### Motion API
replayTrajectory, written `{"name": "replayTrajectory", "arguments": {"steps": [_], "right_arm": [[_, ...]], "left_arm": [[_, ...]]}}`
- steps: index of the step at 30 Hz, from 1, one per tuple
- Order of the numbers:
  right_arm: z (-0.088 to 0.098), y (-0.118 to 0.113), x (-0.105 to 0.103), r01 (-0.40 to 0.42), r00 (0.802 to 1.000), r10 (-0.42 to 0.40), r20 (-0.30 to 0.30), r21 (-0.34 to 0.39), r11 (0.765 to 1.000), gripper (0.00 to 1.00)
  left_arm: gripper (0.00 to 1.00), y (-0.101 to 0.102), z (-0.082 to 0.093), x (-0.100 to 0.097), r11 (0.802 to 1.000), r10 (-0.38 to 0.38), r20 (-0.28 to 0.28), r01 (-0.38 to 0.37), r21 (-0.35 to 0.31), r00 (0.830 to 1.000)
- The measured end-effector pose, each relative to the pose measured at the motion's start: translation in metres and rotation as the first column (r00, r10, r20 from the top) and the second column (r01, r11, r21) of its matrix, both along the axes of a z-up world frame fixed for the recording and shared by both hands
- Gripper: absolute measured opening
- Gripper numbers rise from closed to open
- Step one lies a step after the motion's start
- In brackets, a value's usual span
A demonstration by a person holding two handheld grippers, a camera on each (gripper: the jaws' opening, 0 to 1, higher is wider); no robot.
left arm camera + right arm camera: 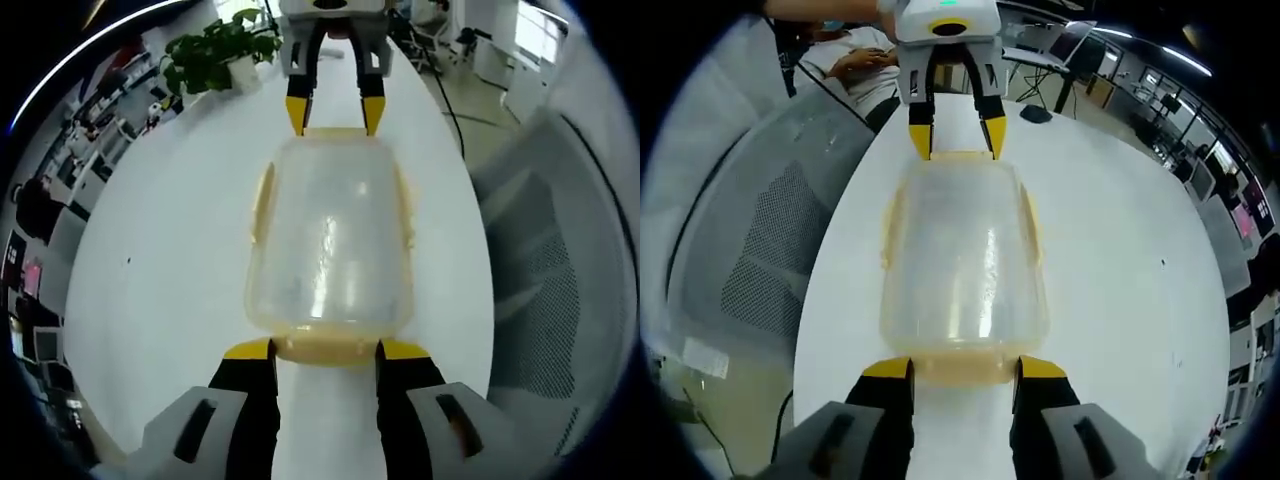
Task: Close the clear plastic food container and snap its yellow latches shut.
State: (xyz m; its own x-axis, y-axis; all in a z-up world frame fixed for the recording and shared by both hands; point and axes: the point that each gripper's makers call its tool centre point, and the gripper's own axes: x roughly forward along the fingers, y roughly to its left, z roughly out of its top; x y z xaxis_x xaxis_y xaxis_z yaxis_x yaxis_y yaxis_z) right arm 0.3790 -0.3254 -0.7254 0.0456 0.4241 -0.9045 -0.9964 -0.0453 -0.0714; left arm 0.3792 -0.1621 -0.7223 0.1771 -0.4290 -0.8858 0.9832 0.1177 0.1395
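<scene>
The clear container (330, 245) lies on the white bench (160, 260), its long axis running straight from one gripper to the other. The left gripper (325, 352) and right gripper (965, 370) face each other, each spread at a yellow end latch (325, 350).

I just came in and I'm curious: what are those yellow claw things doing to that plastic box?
A person holds two grippers at opposite ends of a clear container on a white table. The left gripper and right gripper each have open jaws on either side of a yellow end latch. The lid looks on already.
</scene>
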Motion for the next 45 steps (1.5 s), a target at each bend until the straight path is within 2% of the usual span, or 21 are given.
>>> {"name": "replayTrajectory", "arguments": {"steps": [19,45], "right_arm": [[-0.011,-0.017,0.006,0.018,0.999,-0.018,-0.029,0.011,1.000,0.35],[-0.020,-0.014,0.007,0.013,0.998,-0.012,-0.066,0.005,1.000,0.36]], "left_arm": [[0.35,-0.018,-0.005,0.009,1.000,-0.020,-0.031,0.020,-0.007,0.999],[0.35,-0.014,-0.020,0.010,1.000,-0.012,-0.072,0.012,-0.010,0.997]]}}
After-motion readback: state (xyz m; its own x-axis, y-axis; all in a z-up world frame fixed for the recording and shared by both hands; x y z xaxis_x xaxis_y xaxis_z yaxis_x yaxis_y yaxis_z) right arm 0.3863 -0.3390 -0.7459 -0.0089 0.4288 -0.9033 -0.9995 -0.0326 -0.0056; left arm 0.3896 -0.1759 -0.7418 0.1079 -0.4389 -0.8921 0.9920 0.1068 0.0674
